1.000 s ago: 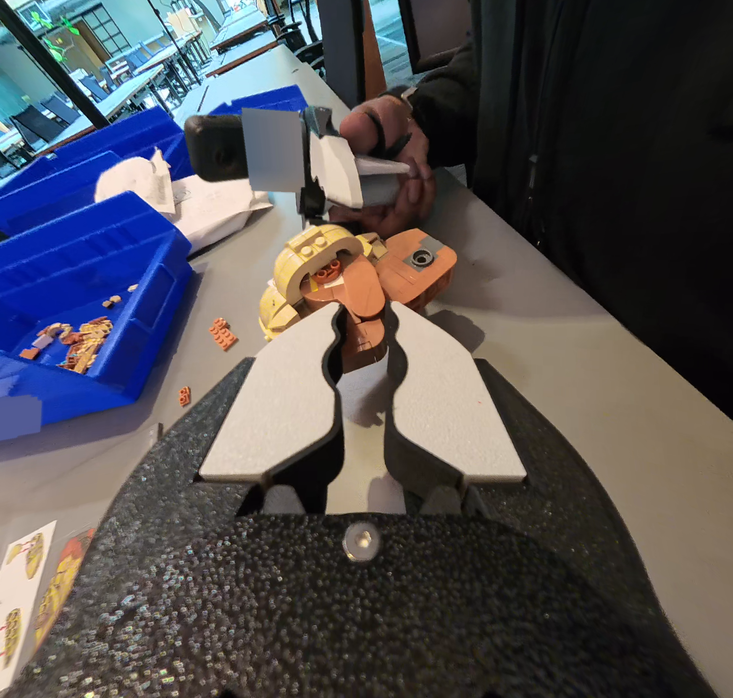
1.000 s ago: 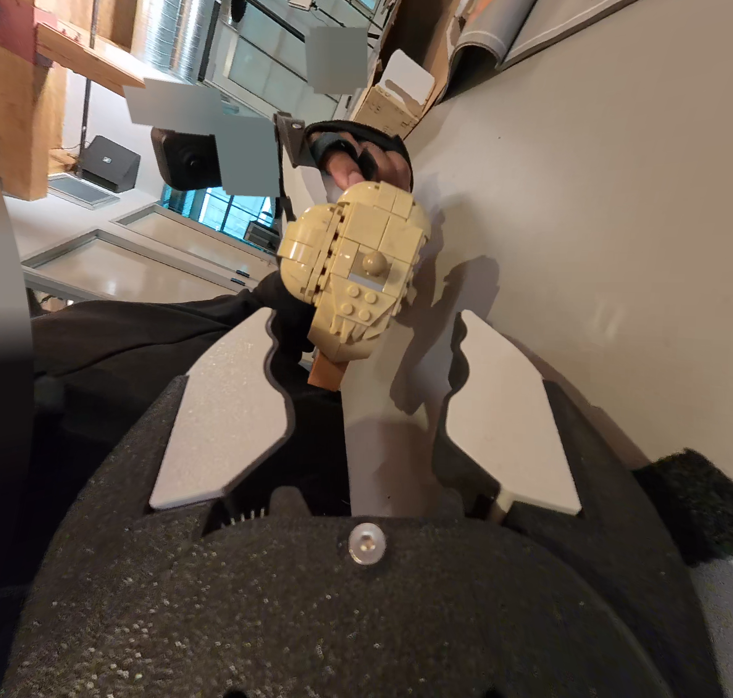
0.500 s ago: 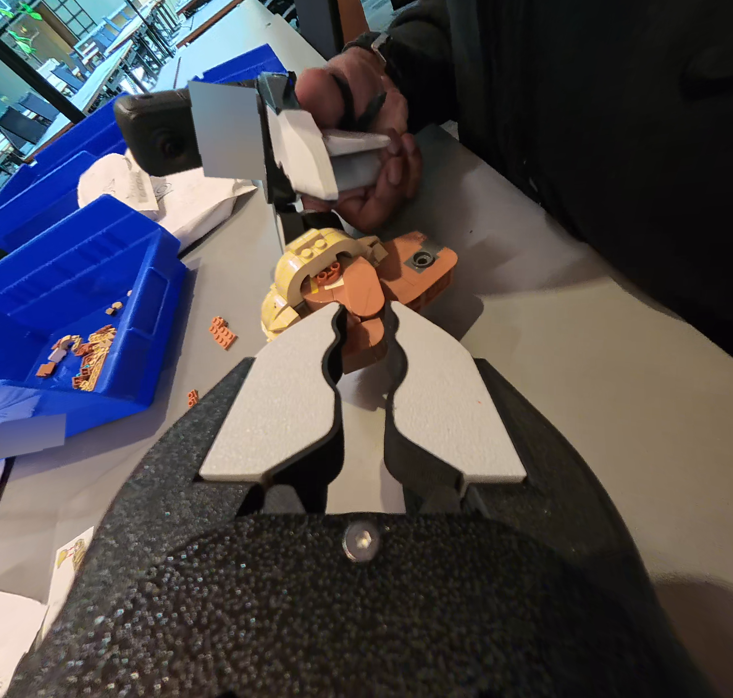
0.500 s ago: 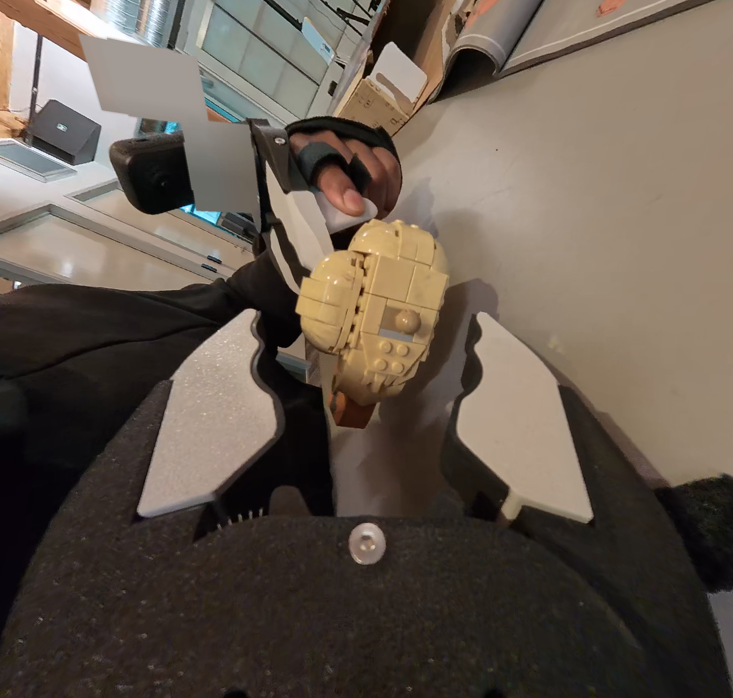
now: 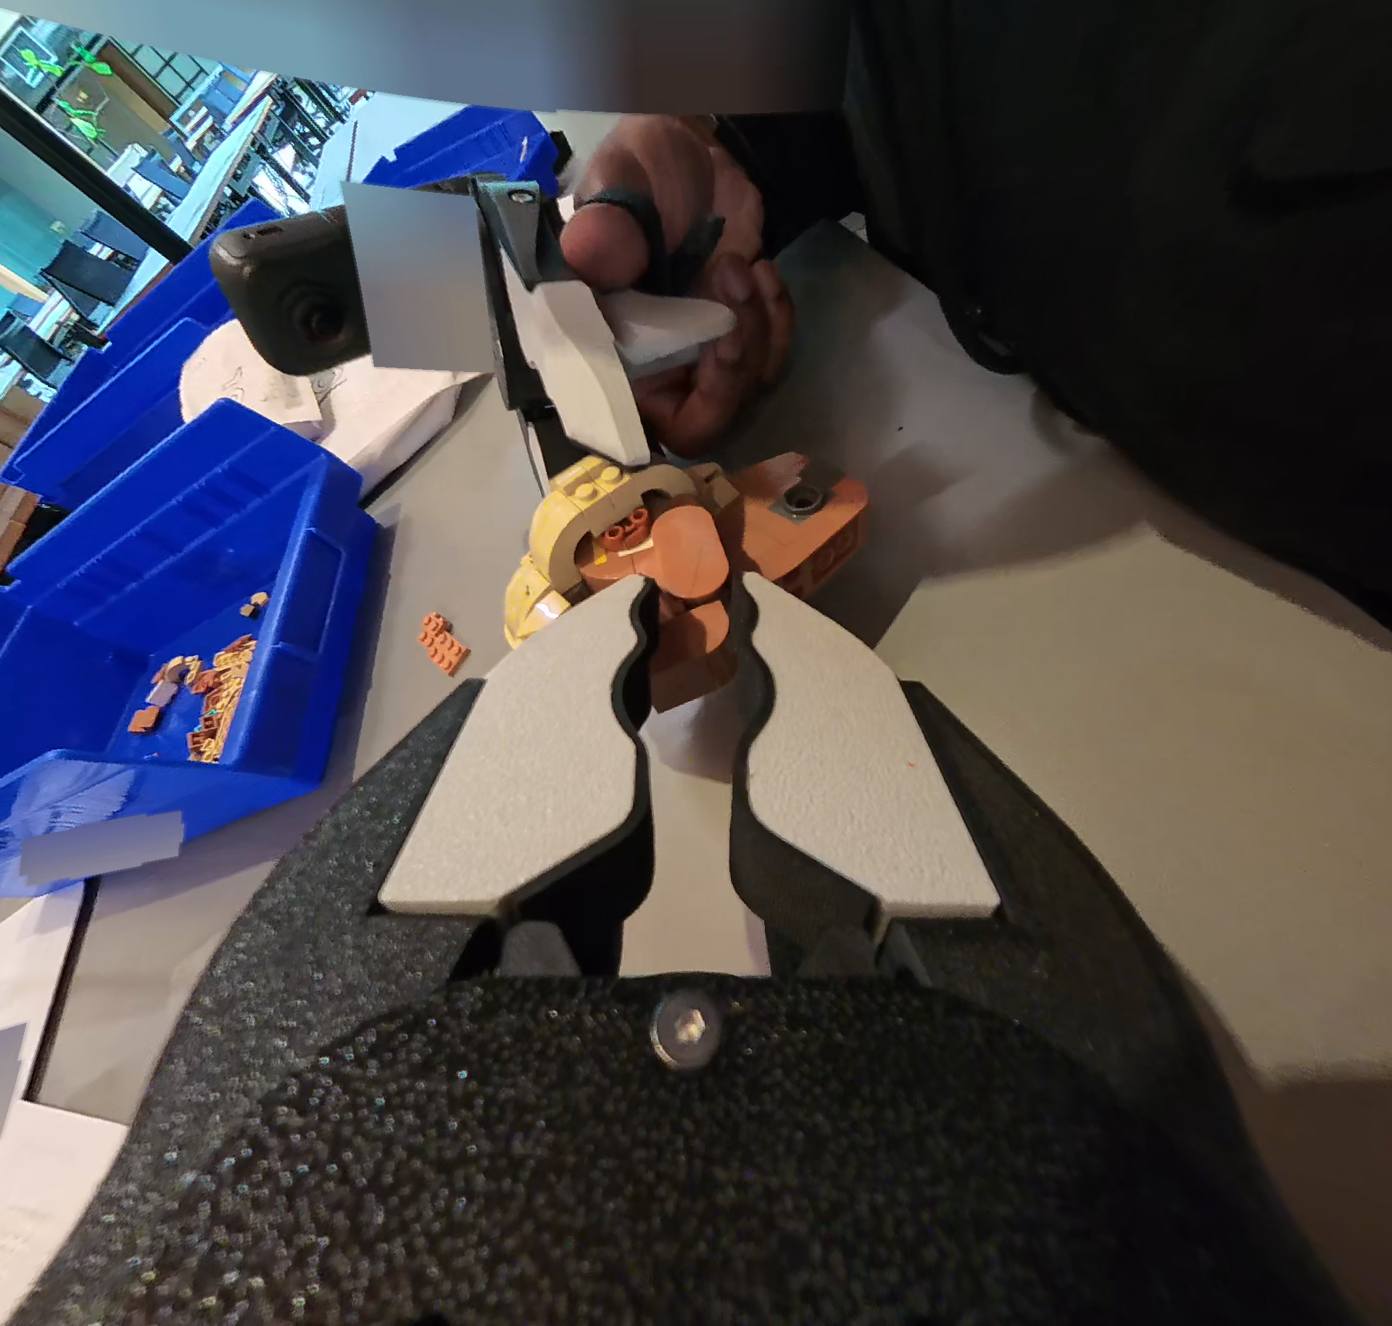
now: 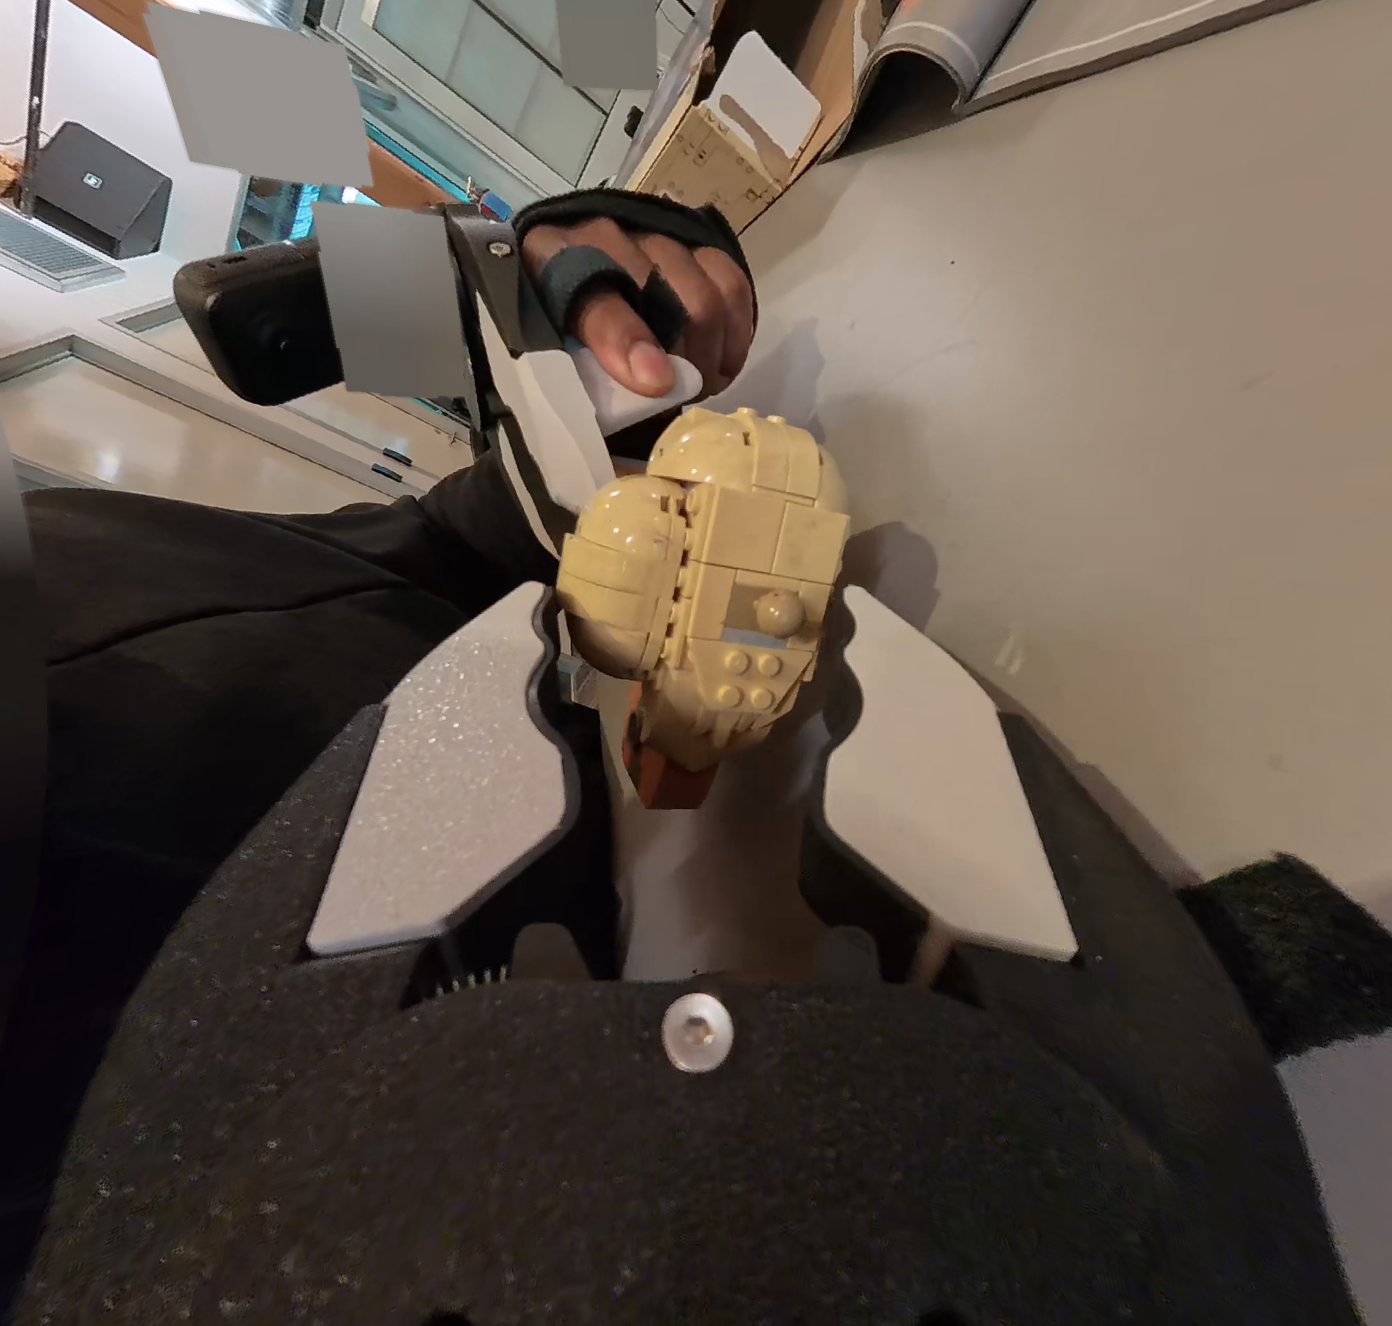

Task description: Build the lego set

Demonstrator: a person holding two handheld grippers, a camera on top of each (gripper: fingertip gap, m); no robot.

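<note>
Your left gripper (image 5: 691,604) is clamped on the brown lower end of the model (image 5: 678,559), its jaws closed against that part from both sides. The model is the landmark here: a tan and brown brick build, held up off the table (image 5: 1092,725) between your two tools.

In the right wrist view the model (image 6: 708,589) shows its tan domed back, with a brown piece poking out below. Your right gripper (image 6: 697,612) has its jaws spread wide, one on each side of the model; whether either finger touches the tan shell cannot be told. Beyond the model in that view is your left hand (image 6: 663,295) in a black strap, on the left tool.

In the left wrist view your right hand (image 5: 678,288) is just behind the model, and one white finger (image 5: 587,371) of the right tool comes down onto the model's tan top.

To the model's left on the table lies a small brown plate (image 5: 443,643), and farther left a blue bin (image 5: 188,612) holds loose brown and tan pieces (image 5: 203,702). Behind the bin is crumpled white paper (image 5: 361,401).
</note>
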